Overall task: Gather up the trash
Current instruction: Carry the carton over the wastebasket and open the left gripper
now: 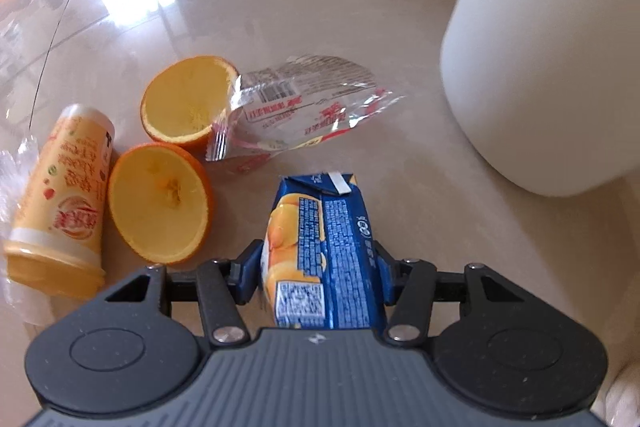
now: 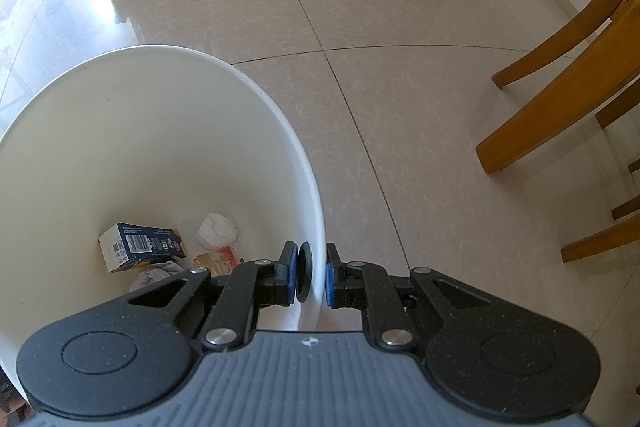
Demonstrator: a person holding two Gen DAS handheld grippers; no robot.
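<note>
Flanking the gripped blue carton (image 1: 324, 259): orange halves (image 1: 160, 203), white bin (image 1: 548, 59).

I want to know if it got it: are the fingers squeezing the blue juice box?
Touching. The left wrist view shows the left gripper with its fingers pressed against both sides of the blue juice box.

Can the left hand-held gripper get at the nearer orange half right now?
Probably not yet: the left hand-held gripper is shut on the blue juice carton. The nearer orange half lies uncovered beside it.
</note>
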